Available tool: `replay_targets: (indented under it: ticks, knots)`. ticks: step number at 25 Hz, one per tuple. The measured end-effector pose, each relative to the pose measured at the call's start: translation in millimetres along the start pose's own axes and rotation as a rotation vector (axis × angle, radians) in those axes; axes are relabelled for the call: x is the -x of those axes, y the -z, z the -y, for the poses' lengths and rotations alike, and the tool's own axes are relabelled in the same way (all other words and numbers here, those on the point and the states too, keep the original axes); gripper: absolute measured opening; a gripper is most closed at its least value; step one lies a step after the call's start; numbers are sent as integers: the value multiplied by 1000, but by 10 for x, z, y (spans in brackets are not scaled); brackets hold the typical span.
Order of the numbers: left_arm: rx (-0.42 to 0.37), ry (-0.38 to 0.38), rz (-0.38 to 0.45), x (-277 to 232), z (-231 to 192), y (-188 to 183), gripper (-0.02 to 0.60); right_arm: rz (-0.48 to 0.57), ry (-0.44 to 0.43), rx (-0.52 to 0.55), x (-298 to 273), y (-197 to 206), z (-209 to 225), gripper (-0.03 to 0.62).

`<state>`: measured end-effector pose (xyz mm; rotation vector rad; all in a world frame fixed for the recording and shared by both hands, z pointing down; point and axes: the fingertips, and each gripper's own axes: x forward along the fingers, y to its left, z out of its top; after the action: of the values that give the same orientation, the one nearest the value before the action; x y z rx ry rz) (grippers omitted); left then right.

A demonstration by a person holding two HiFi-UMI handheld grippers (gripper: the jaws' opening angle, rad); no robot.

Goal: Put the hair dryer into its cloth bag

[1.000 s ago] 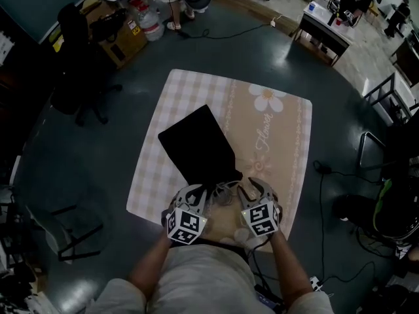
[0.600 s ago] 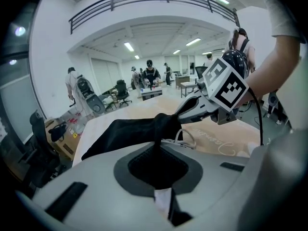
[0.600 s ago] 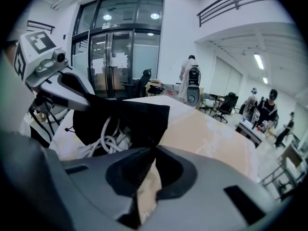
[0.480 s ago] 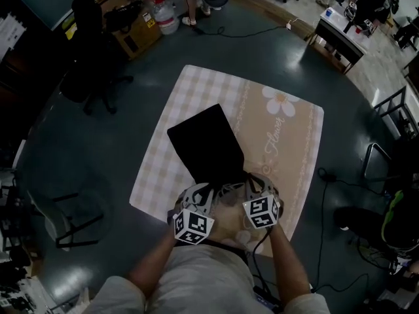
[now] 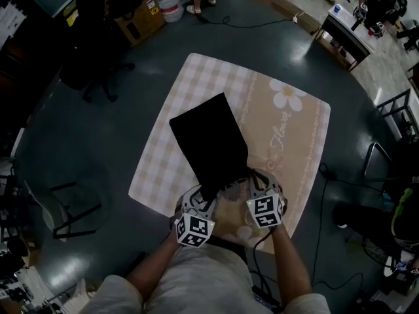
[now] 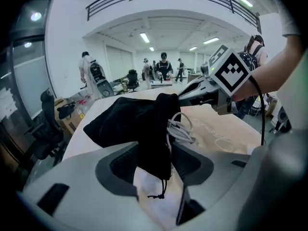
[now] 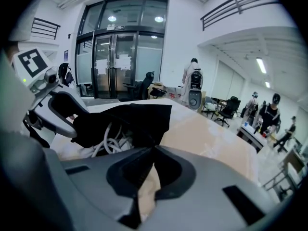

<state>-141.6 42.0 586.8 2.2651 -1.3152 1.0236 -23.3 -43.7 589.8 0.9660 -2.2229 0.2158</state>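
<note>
OK, head view: bag [image 5: 209,142] lies flat on the checked mat [image 5: 196,97], which covers part of the dark round surface [image 5: 85,149]. The bag's mouth faces the person. Both tongs are at the mouth, left tongs [image 5: 200,201] at its left corner and right tongs [image 5: 252,178] at its right. A bit of pale cord [image 5: 229,188] shows between them.

Left gripper view: left tongs [image 6: 154,162] are wide, having just been opening. The bag's [image 6: 130,121] hem hangs loose in the gap, and whether it brushes a pad I can't tell. The drawstring [image 6: 161,189] end dangles below the hem. White cord [image 6: 180,129] loops out of the mouth just right of the hem. Right tongs [image 6: 180,97] hold the mouth's top edge up off the mat [image 6: 221,129].

Right gripper view: right tongs [image 7: 153,150] are closed, pinching the rim of the bag [image 7: 130,119], with black cloth running right into the tips. Cord [image 7: 108,143] is coiled inside the lifted mouth. Left tongs [image 7: 81,124] sit across the opening, spread.

Dryer body not visible in any view, only its cord at the bag's mouth.
</note>
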Motion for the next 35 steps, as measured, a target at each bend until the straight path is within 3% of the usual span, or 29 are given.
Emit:
replay_targets:
  ticks: [6,9,12,14,18,26,35]
  knots:
    - [11,-56,-30,56,-77,138,206,-15,14,-9,-14,31,26,21]
    - [32,-22,-94,10,-6,335,206,-13,15,-12,15,25,21,21]
    - [47,9,-108,-44,42,371,198,-8,10,-8,40,14,-13,21]
    - [65,20,-100,-63,27,342,99,-10,8,-10,53,20,-19,21]
    - [83,64,-91,-113,4,306,34,-9,0,-45,66,65,-13,21]
    - [132,174,44,44,-54,-157,21,42,-98,-291,286,-15,-3,20]
    - [167,88,187,336,-541,-695,20,157,-107,-146,541,-685,-156,20]
